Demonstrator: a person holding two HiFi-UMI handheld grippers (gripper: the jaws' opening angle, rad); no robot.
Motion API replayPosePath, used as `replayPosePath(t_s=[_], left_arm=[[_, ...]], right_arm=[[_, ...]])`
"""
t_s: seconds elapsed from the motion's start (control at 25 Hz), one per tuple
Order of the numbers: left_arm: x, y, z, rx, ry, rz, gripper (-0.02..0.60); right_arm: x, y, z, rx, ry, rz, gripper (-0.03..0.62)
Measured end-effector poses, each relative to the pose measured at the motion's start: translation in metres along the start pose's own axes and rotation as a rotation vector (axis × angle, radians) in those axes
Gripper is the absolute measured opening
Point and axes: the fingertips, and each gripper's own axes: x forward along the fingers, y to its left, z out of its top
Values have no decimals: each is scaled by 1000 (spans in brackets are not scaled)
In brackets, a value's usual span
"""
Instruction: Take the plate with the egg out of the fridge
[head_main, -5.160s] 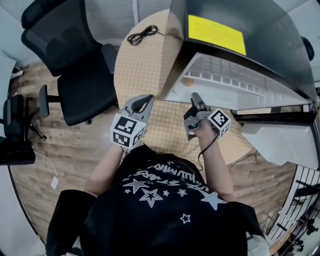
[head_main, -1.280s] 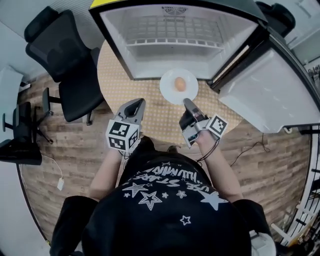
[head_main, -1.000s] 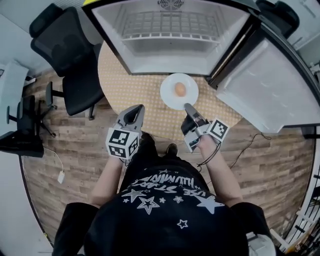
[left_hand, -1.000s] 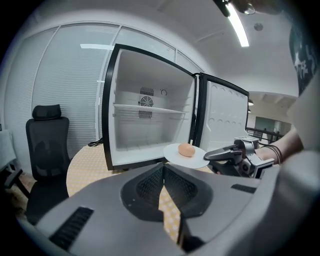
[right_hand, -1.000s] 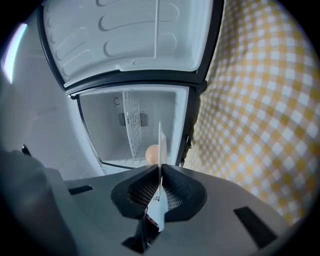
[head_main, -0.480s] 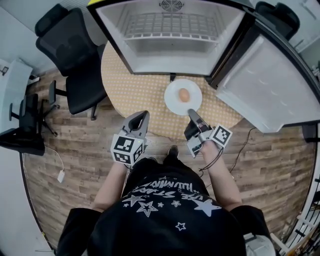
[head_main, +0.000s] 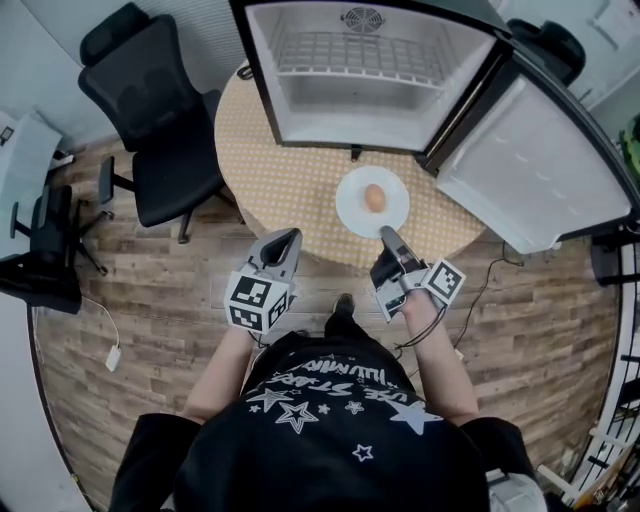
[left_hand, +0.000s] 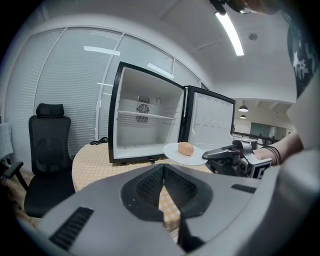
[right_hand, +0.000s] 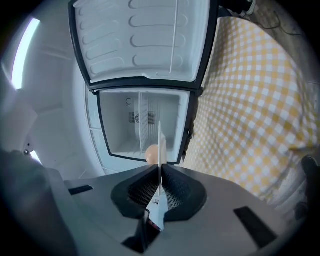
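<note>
Right gripper jaws pinch round white plate over yellow checked counter lower edge; left gripper jaws press together; black fridge open, upper centre.

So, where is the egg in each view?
Head view: egg on the plate, just right of centre.
Left gripper view: slightly right of centre, on the raised plate.
Right gripper view: low centre, left of the edge-on plate.
Shared landmark: open fridge behind it.

Office, swivel chair, window blinds
</note>
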Motion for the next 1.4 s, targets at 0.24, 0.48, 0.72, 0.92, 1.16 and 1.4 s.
replayPosePath(t_s=[0.24,0.48,0.72,0.92,1.16,1.4], left_arm=[[-36,-3,-7,0,-25,-34,6],[-74,-15,-22,6,-37,-86,5],[-107,-30,-43,12,-31,-144,5],[-124,-48,-56,8,-20,-200,5],[-137,-68,-59,38,-22,-235,6],[-144,-87,-52,34,-55,-197,5]], right_arm=[[-24,10,-36,0,-44,-8,37],[-55,17,-75,-2,-98,-16,37],[-91,21,-115,-18,-136,-19,37],[-120,28,-141,-25,-158,-45,37],[-140,35,-152,-55,-142,-40,37],[-156,43,-153,-68,-108,-2,36]])
